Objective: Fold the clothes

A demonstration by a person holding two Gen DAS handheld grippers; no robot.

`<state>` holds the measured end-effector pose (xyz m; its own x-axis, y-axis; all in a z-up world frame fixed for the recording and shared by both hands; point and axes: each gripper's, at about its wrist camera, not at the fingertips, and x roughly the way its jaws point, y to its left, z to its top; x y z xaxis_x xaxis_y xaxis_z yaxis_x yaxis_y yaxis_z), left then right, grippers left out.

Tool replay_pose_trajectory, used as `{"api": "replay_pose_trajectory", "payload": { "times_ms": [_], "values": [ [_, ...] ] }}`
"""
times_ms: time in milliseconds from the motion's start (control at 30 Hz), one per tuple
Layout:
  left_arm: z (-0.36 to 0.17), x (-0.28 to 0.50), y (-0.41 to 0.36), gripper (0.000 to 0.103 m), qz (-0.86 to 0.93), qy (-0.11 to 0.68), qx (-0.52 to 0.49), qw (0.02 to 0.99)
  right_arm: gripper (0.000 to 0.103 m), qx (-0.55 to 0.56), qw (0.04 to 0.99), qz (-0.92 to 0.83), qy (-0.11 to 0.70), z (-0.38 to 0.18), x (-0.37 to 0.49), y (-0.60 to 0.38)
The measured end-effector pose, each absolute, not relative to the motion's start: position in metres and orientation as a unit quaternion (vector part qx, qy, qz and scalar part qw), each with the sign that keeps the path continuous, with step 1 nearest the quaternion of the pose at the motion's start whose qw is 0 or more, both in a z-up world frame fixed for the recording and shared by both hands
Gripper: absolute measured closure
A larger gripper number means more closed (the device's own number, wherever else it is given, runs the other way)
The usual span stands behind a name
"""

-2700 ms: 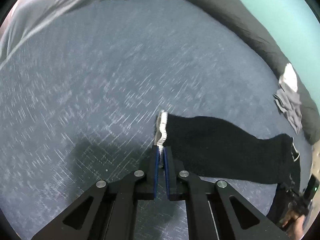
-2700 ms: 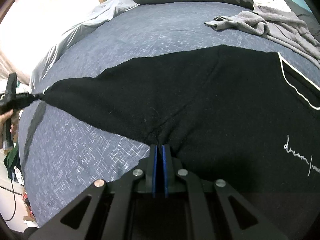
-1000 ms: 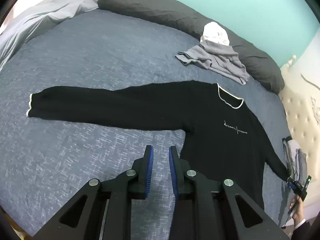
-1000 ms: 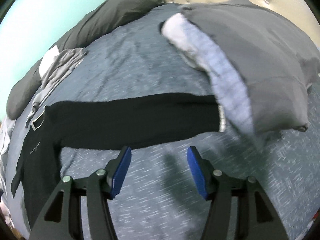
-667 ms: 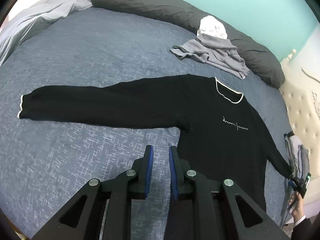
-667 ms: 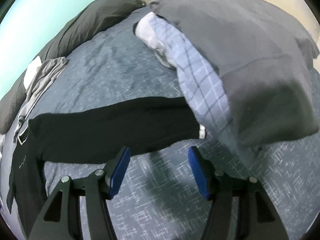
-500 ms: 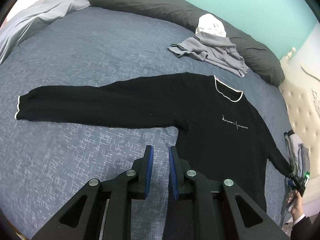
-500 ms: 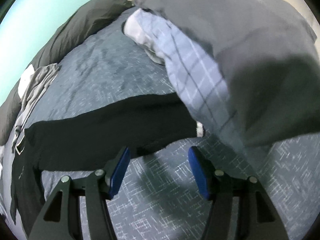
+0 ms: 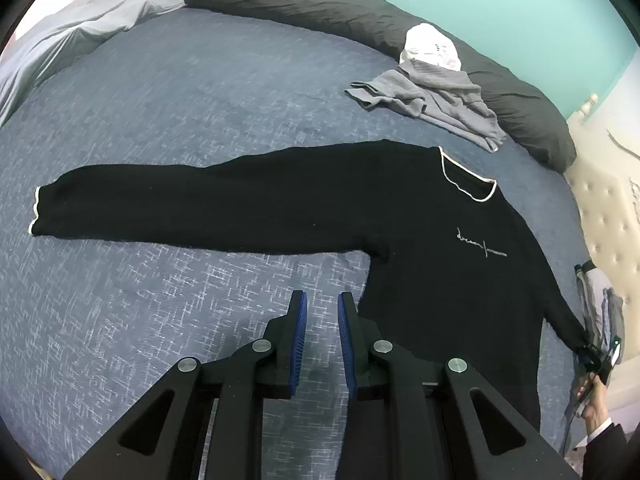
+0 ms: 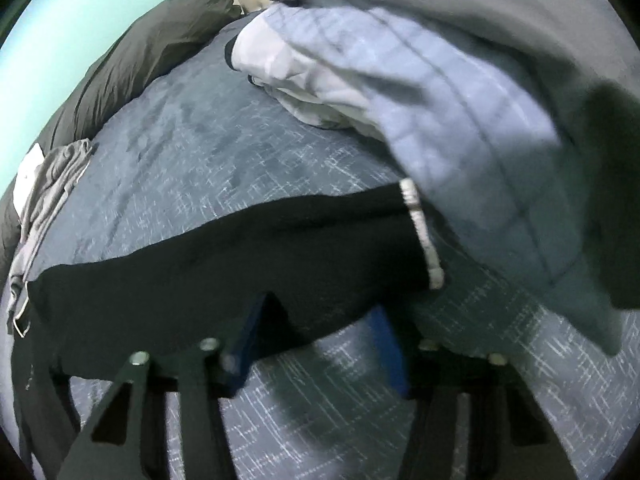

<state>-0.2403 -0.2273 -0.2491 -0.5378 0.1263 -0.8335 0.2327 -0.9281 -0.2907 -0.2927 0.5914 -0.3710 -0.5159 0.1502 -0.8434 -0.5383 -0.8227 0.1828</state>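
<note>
A: Sweater (image 9: 400,216), black, lies flat and face up on the blue bed (image 9: 160,92), both sleeves spread out; 1 cuff (image 9: 34,210) sits at 9 o'clock in the left view.

B: And the jaws?

A: Left gripper (image 9: 320,340) hangs over bare bedding near the armpit, its jaws a narrow slit with nothing between them. Right gripper (image 10: 316,344) is at the other sleeve (image 10: 224,256); its jaws are closing with the sleeve's lower edge between them, though blur hides whether the pads press yet.

B: How should that grasp go?

A: Pinch only the sleeve fabric near the white-trimmed cuff (image 10: 420,232), I'd say, not the bedding, and stay clear of the grey quilt (image 10: 480,100) at 2 o'clock. Grey garment (image 9: 436,100) at 1 o'clock waits.
</note>
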Motion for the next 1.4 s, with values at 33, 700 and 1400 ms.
{"api": "replay_pose_trajectory", "payload": {
  "times_ms": [33,700,1400],
  "values": [
    [-0.25,-0.24,-0.228,0.086,-0.856,0.187,0.48,0.032,0.069,-0.447,0.208,0.844,0.211,-0.371,-0.294,0.59],
    [-0.24,-0.236,-0.229,0.086,-0.859,0.188,0.475,0.029,0.093,-0.361,0.127,0.909,0.167,-0.314,-0.3,0.566],
    [-0.208,-0.225,-0.213,0.085,-0.871,0.192,0.453,0.002,0.095,-0.295,-0.02,0.95,0.106,-0.214,-0.318,0.468]
  ]
}}
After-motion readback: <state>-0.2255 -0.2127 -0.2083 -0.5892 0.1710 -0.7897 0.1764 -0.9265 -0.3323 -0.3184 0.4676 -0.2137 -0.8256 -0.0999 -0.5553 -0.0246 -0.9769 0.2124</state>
